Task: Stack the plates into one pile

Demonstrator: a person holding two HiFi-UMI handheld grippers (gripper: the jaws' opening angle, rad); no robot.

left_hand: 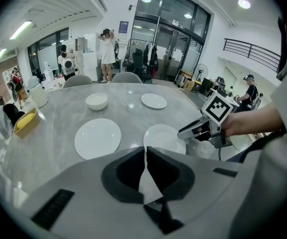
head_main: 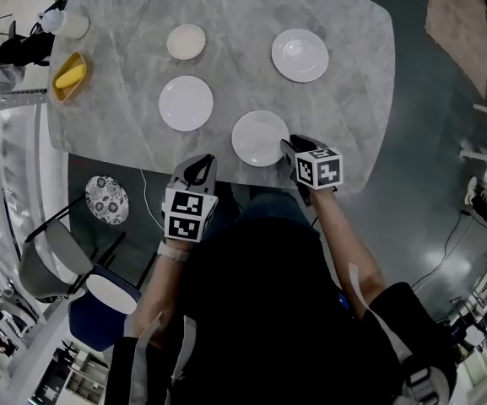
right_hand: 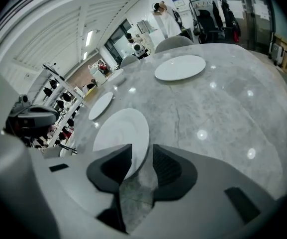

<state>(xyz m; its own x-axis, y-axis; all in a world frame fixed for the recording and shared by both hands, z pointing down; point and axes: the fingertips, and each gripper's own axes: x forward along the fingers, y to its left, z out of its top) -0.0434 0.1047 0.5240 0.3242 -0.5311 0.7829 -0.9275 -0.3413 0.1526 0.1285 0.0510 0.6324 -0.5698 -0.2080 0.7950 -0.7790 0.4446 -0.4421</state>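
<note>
Three white plates and a small white bowl (head_main: 186,41) lie apart on the grey marble table (head_main: 353,99): one plate far right (head_main: 300,55), one in the middle (head_main: 186,103), one near the front edge (head_main: 258,137). My right gripper (head_main: 287,145) is at the right rim of the near plate. In the right gripper view its jaws (right_hand: 142,151) stand open with that plate's (right_hand: 121,131) rim between them. My left gripper (head_main: 202,162) hovers at the table's front edge, shut and empty (left_hand: 145,150), short of the near plate (left_hand: 163,138).
A yellow dish holding a banana (head_main: 69,76) and a white cup (head_main: 73,25) sit at the table's far left. Below the left edge are a patterned plate (head_main: 106,199) and chairs (head_main: 49,264). People stand beyond the table (left_hand: 107,49).
</note>
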